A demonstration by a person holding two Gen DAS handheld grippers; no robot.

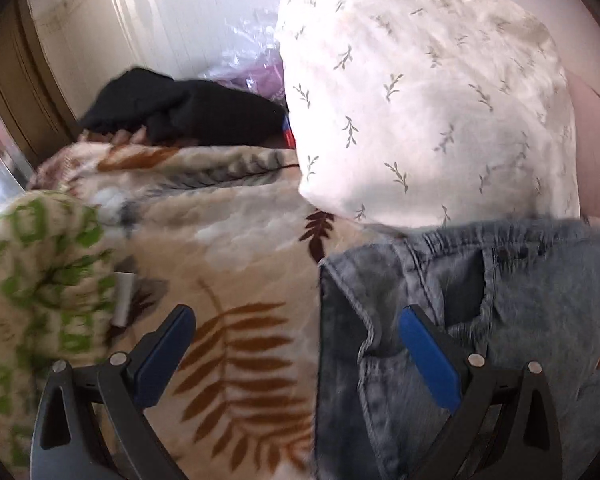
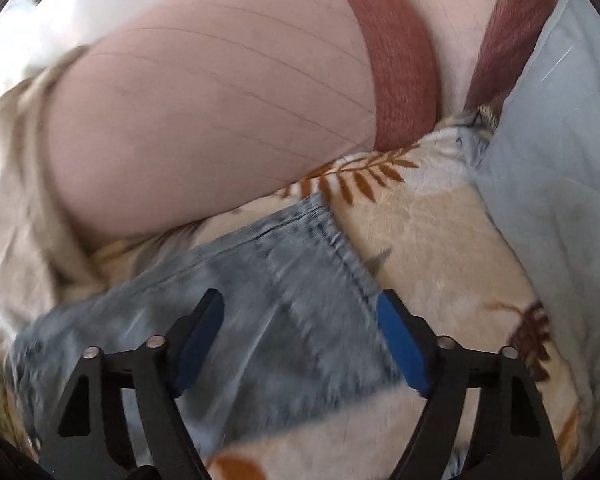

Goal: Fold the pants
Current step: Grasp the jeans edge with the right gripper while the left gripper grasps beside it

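Left hand-held gripper (image 1: pixel 296 320): its jaws are standing spread wide, pinching nothing; one blue pad (image 1: pixel 428 356) is hovering over the denim, the other over the blanket.
Right hand-held gripper (image 2: pixel 300 304): its jaws are standing apart with nothing pressed between them; the view is smeared, so whether the pads are brushing the cloth is hard to say.
Pants (image 1: pixel 480 320): light-blue washed jeans are lying flat on the bed, under and ahead of both hand-held grippers; in the left wrist view their edge is running up between the two fingers, and in the right wrist view the denim is filling the gap between the fingers.
Blanket (image 1: pixel 236 232): a cream fleece with brown fern leaves is spreading beneath the jeans and out to both sides.
White pillow (image 1: pixel 420 100): a leaf-sprigged pillow is sitting just beyond the left hand-held gripper, touching the top edge of the jeans.
Black garment (image 1: pixel 188 108): it is lying further ahead, to the left of the pillow.
Green-patterned cloth (image 1: pixel 32 280): it is bunching at the left of the left hand-held gripper.
Pink cushion (image 2: pixel 204 120): it is bulging just ahead of the right hand-held gripper, beyond the jeans.
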